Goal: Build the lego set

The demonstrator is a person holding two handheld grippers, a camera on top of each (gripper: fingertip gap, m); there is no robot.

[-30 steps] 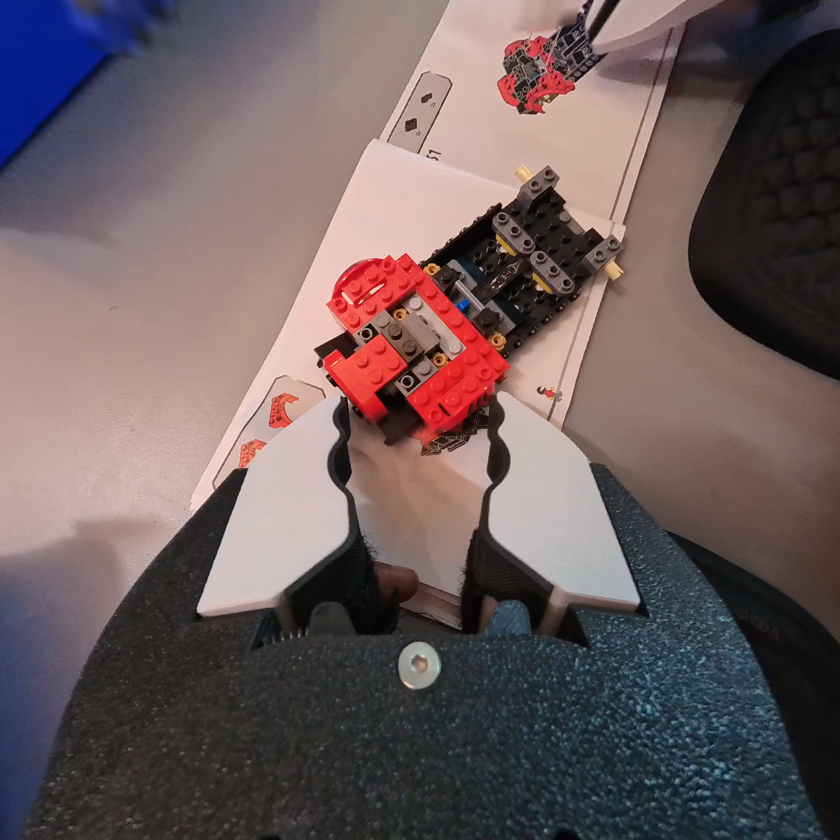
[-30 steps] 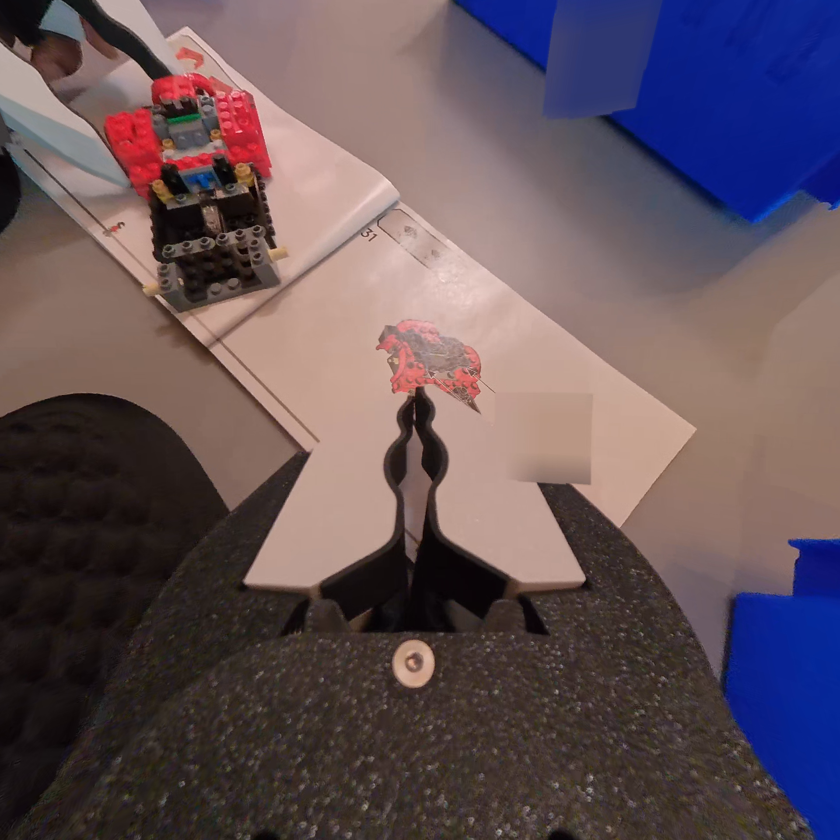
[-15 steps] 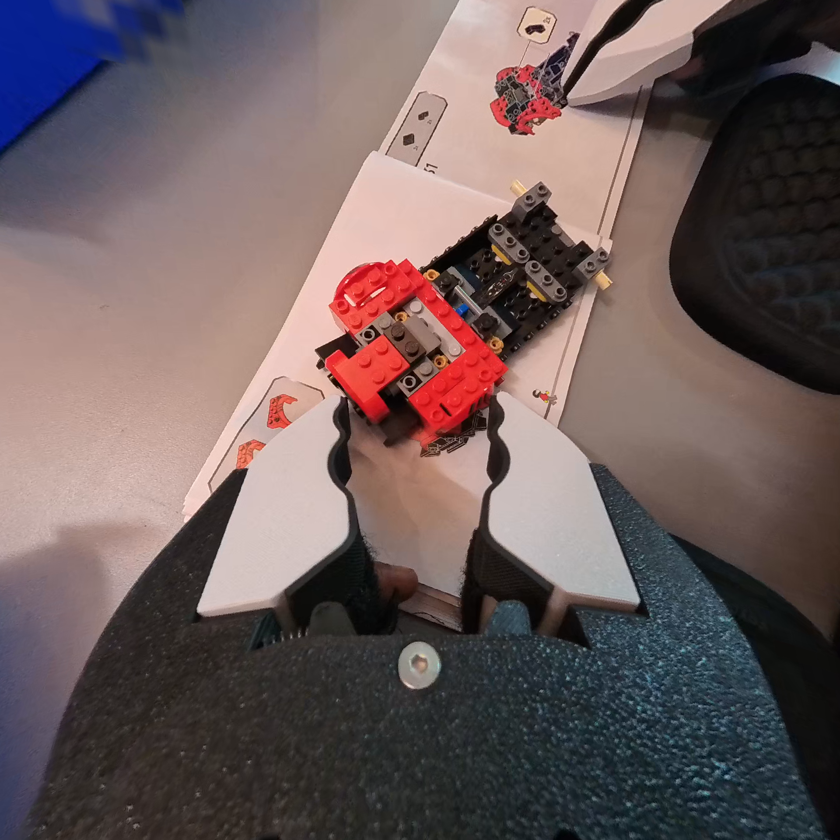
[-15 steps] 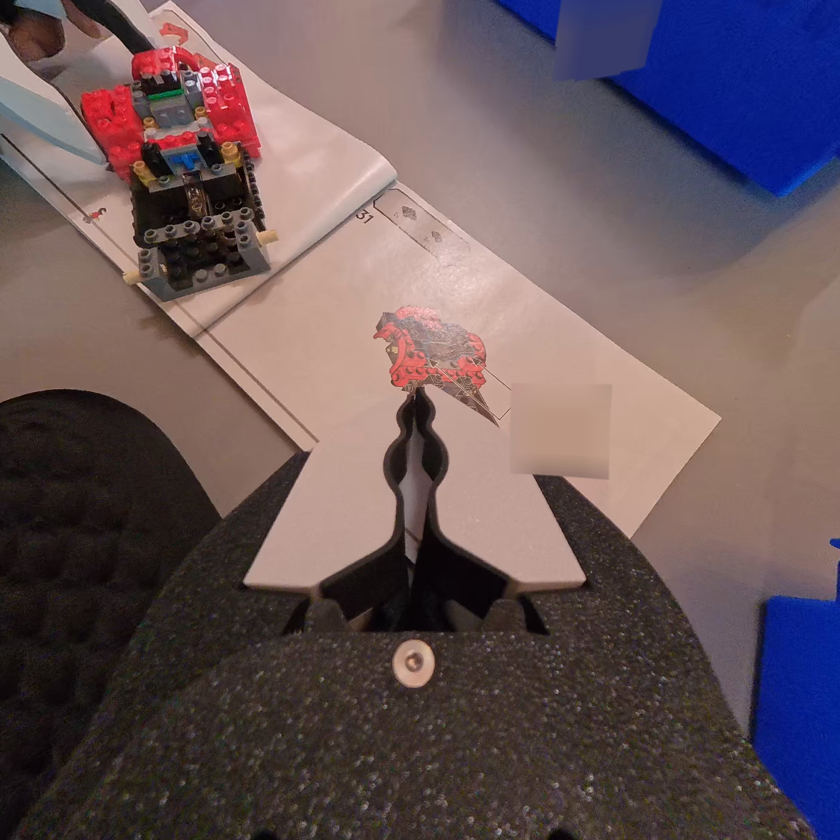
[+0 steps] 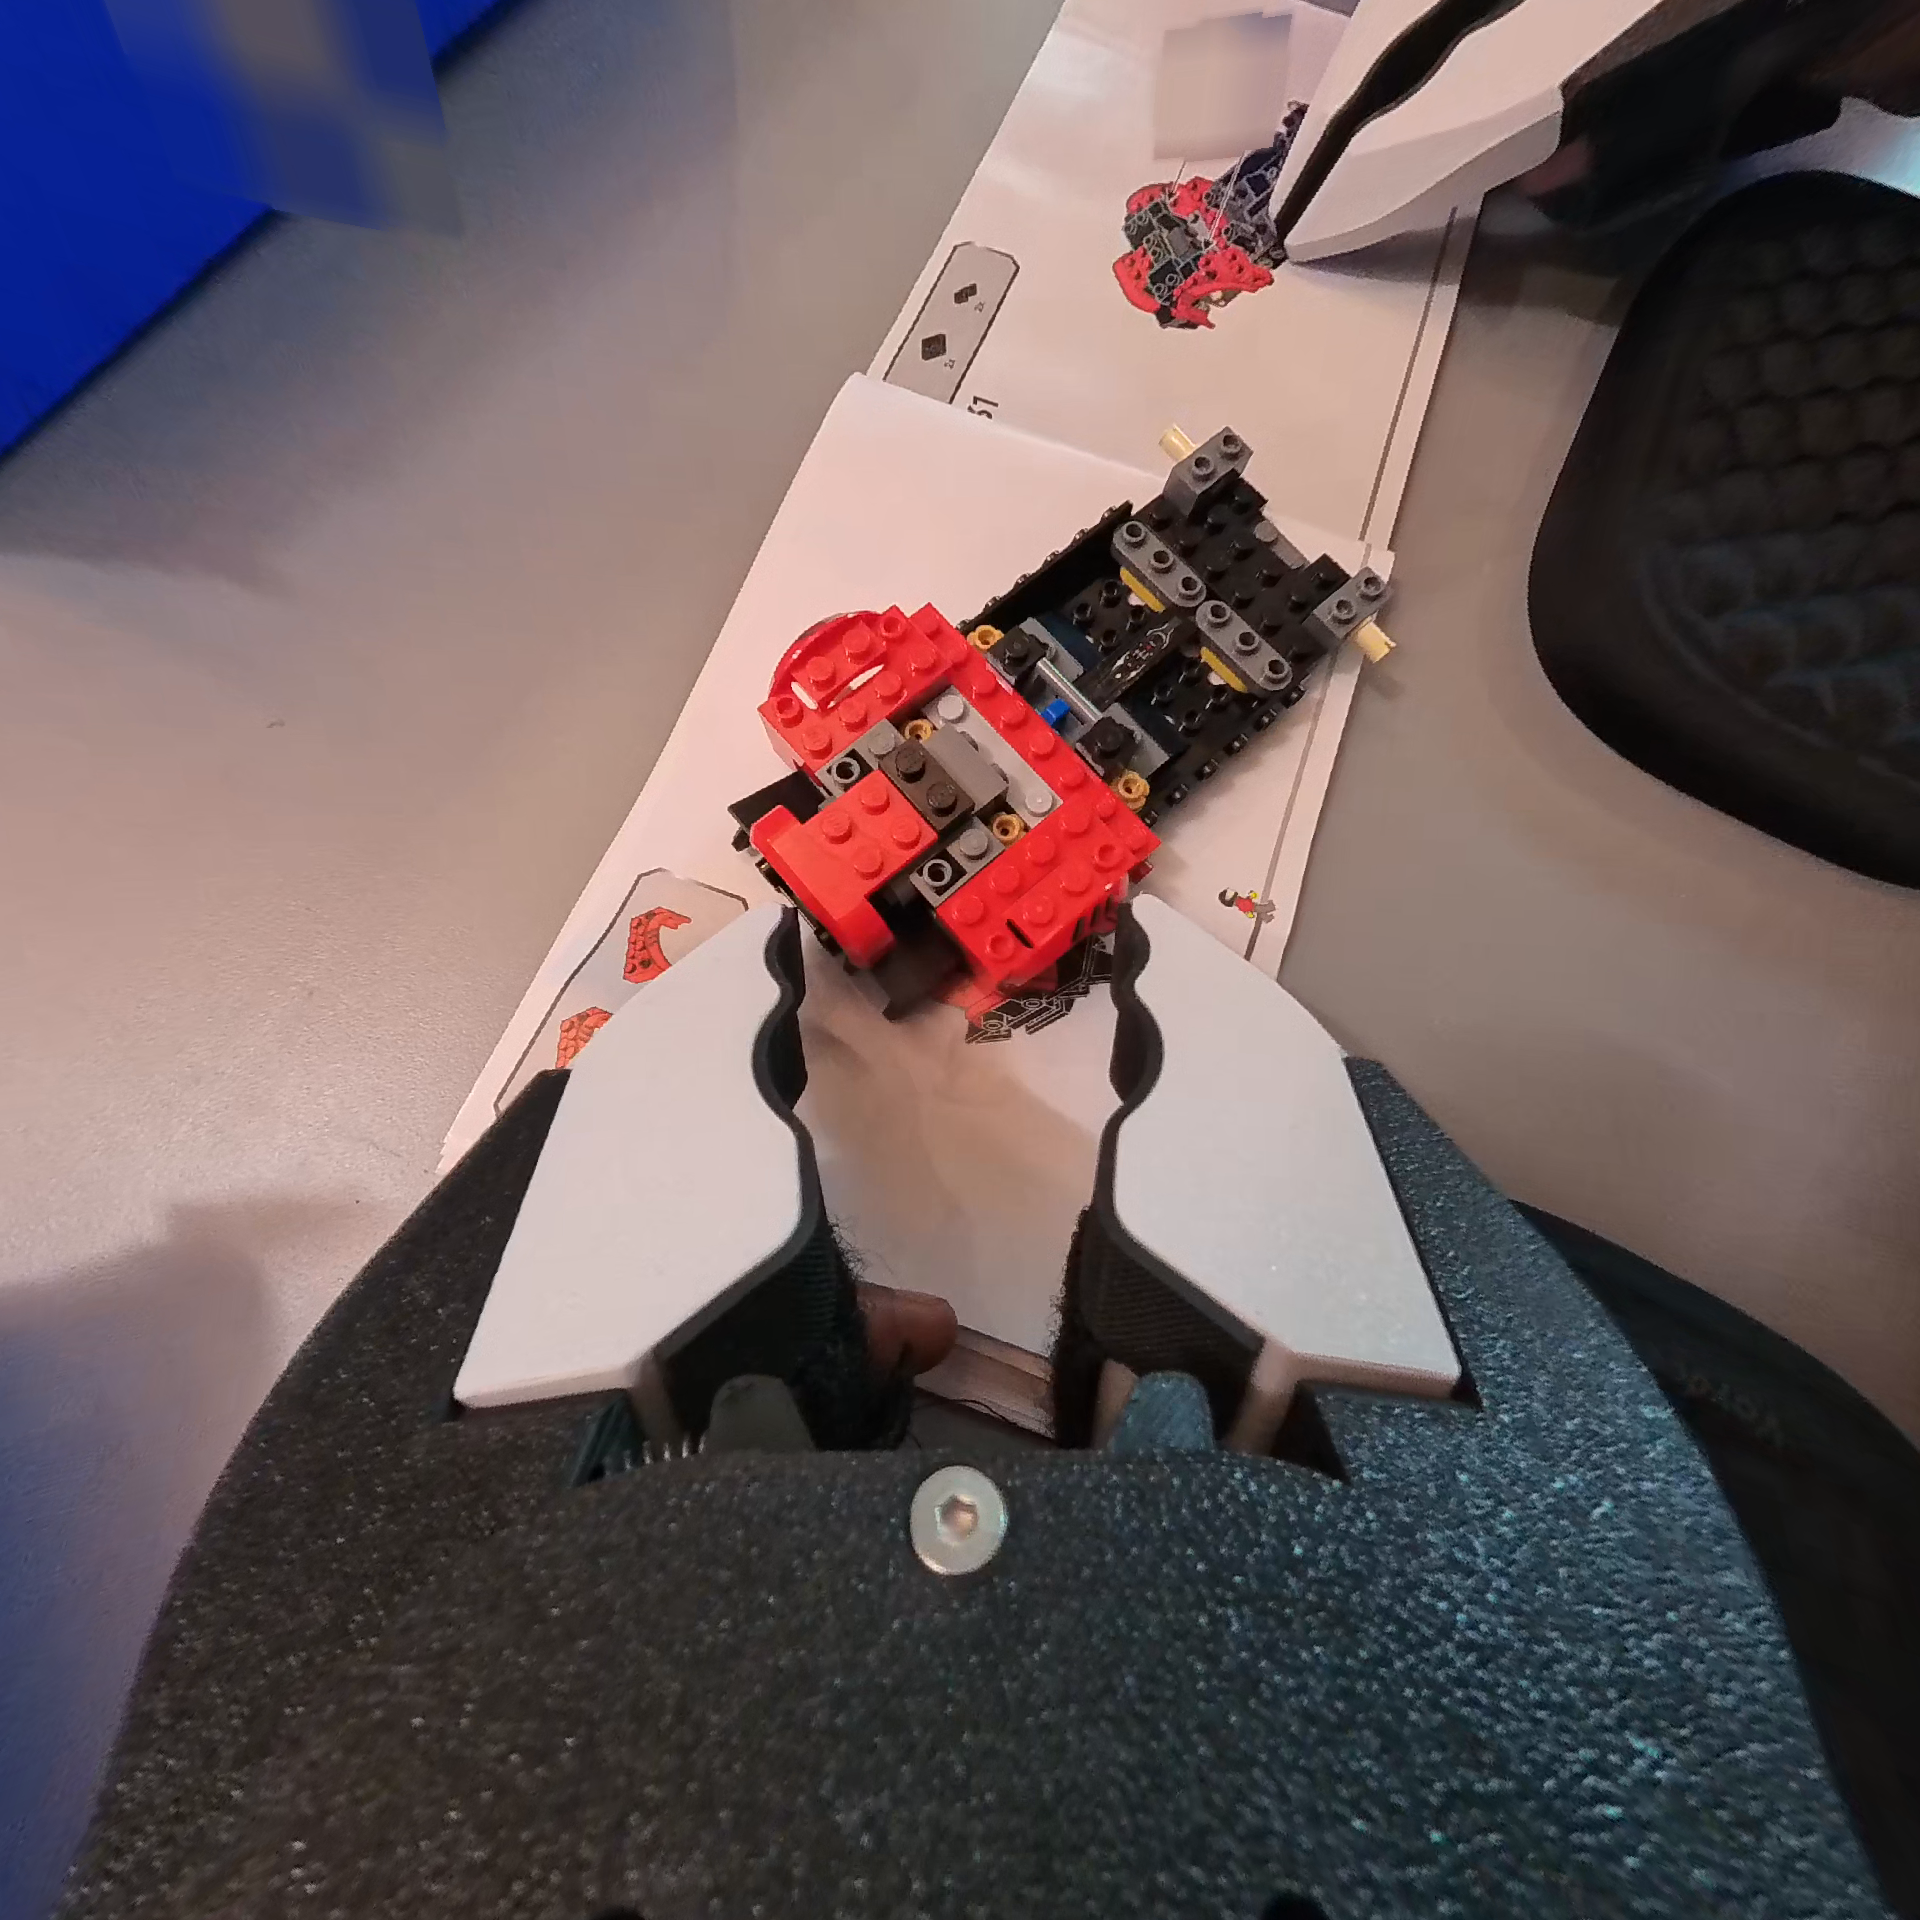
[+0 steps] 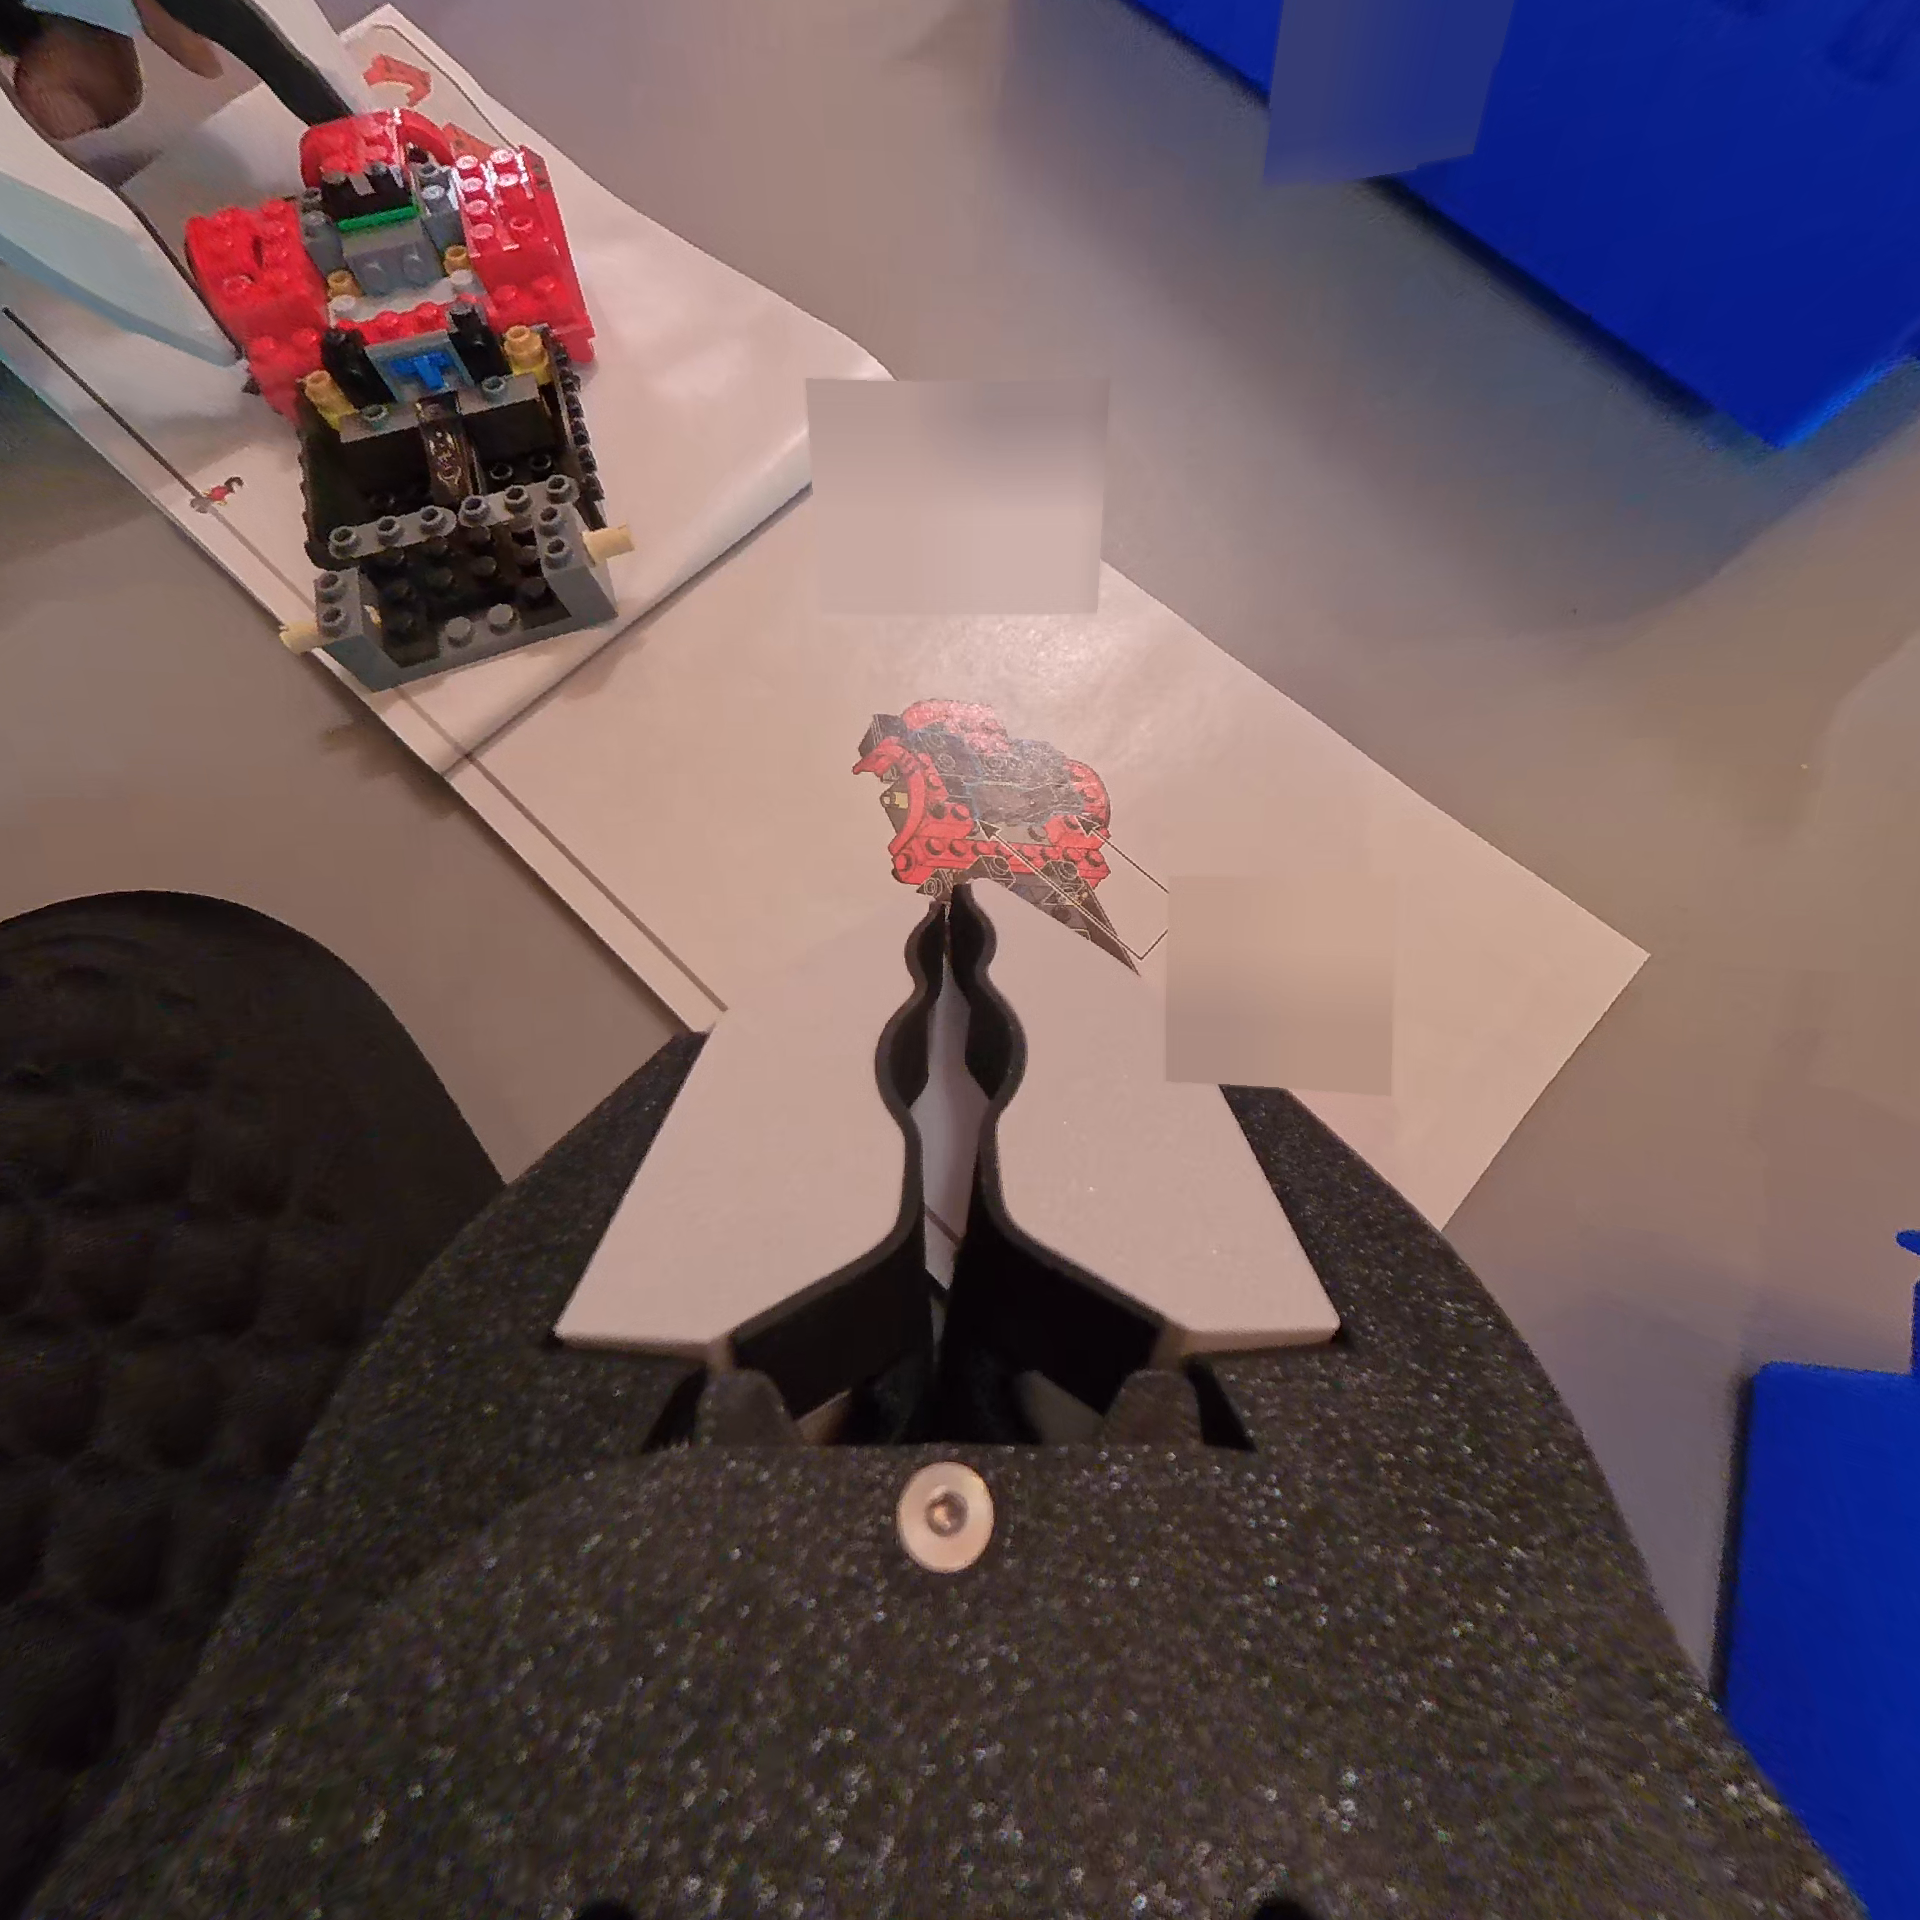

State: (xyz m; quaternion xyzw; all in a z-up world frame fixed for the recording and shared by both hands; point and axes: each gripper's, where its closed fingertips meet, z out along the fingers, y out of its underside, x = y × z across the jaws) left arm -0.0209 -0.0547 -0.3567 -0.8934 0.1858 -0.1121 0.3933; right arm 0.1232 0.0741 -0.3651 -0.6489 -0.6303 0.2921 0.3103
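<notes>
A half-built Lego car (image 5: pixel 1039 748), red at one end and black and grey at the other, lies on an open instruction booklet (image 5: pixel 935 520). My left gripper (image 5: pixel 951 935) is open, its fingertips just short of the car's red end and not gripping it. My right gripper (image 6: pixel 948 914) is shut and empty, its tips resting over the printed drawing on the booklet's page (image 6: pixel 987 810). The car also shows in the right wrist view (image 6: pixel 426 416) at the upper left, with a left finger (image 6: pixel 94 281) beside it. The right gripper shows in the left wrist view (image 5: pixel 1382 166) at the top right.
The booklet lies on a grey table (image 5: pixel 364 623). A black textured pad (image 5: pixel 1745 582) sits beside the booklet, also in the right wrist view (image 6: pixel 187 1195). Blue bins stand at the table's edges (image 6: pixel 1662 208), (image 6: pixel 1829 1621), (image 5: pixel 125 208). Some 20 cm of space lies between my two pairs of fingers.
The right gripper has slid along the booklet page, so the car and drawing have shifted in both views. Left gripper stays open at the car's red end; right stays shut.
</notes>
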